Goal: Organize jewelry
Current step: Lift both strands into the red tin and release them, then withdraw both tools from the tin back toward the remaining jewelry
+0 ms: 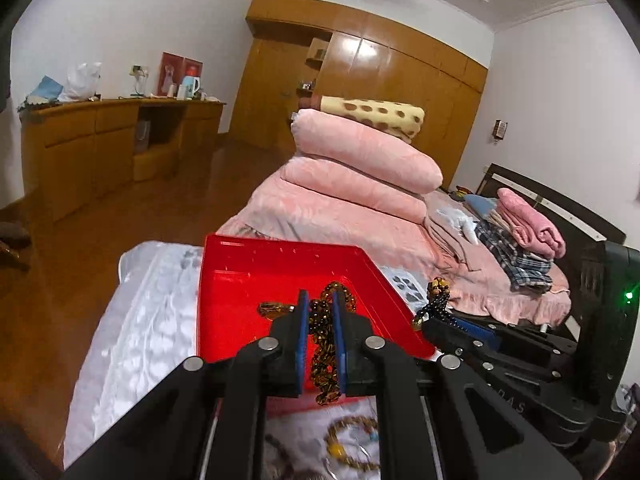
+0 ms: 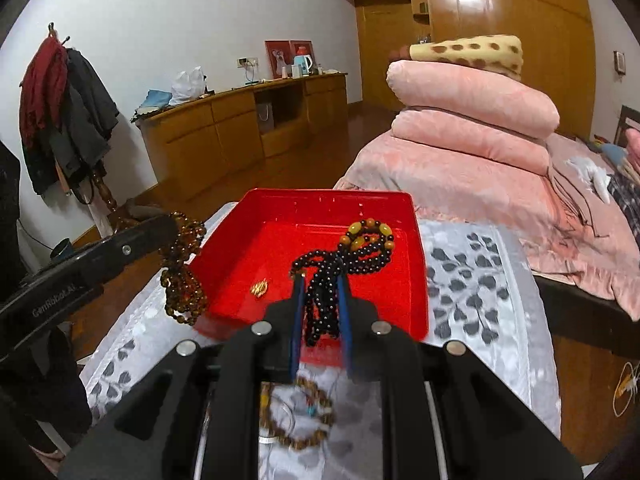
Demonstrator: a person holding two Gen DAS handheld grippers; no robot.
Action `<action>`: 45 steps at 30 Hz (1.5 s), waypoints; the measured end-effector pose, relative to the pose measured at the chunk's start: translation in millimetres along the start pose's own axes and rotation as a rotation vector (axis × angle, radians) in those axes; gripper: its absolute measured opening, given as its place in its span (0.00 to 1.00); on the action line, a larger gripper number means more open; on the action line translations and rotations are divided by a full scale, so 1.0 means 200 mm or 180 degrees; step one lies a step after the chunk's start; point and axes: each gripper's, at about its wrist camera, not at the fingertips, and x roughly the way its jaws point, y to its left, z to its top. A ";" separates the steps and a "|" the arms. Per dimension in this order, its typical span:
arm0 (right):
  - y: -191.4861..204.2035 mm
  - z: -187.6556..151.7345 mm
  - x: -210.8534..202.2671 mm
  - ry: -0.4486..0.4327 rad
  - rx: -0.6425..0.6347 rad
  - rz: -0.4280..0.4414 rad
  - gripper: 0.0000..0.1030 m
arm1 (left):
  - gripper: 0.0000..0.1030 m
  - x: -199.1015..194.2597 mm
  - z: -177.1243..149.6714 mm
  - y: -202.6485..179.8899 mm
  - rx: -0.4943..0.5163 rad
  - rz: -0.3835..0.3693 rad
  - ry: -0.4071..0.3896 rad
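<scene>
A red tray [image 1: 240,280] [image 2: 276,220] stands on a white leaf-patterned cloth [image 2: 472,280]. My left gripper [image 1: 319,300] is shut on a strand of brown beads [image 1: 324,344] that hangs above the tray's near edge. In the right wrist view the left gripper [image 2: 172,224] holds the brown beads [image 2: 184,280] at the tray's left side. My right gripper [image 2: 320,280] is shut on a black bead necklace [image 2: 324,304] with amber beads at its top, held over the tray. A small gold piece [image 2: 259,289] lies in the tray. A beaded bracelet [image 2: 296,420] [image 1: 352,444] lies on the cloth under the grippers.
A bed with stacked pink quilts [image 1: 360,168] and folded clothes [image 1: 516,248] lies behind the tray. A wooden dresser [image 2: 248,128] lines the far wall, with a coat rack [image 2: 64,112] at the left and a wardrobe [image 1: 380,80] beyond.
</scene>
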 end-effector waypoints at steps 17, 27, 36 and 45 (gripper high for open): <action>-0.08 0.01 0.25 0.0154 0.0069 -0.0024 0.48 | 0.42 0.28 -0.03 0.12 -0.0043 0.0185 0.0328; -0.12 -0.07 0.04 -0.0088 0.0115 -0.0170 0.68 | 0.80 0.04 -0.04 0.14 -0.0041 0.0358 0.0104; -0.08 -0.30 -0.18 -0.0134 0.0165 -0.0246 0.90 | 0.94 -0.22 -0.19 0.19 0.0075 0.0754 0.0006; 0.01 -0.49 -0.22 0.0085 0.0174 -0.0227 0.95 | 0.94 -0.34 -0.39 0.22 0.0101 0.0770 0.0239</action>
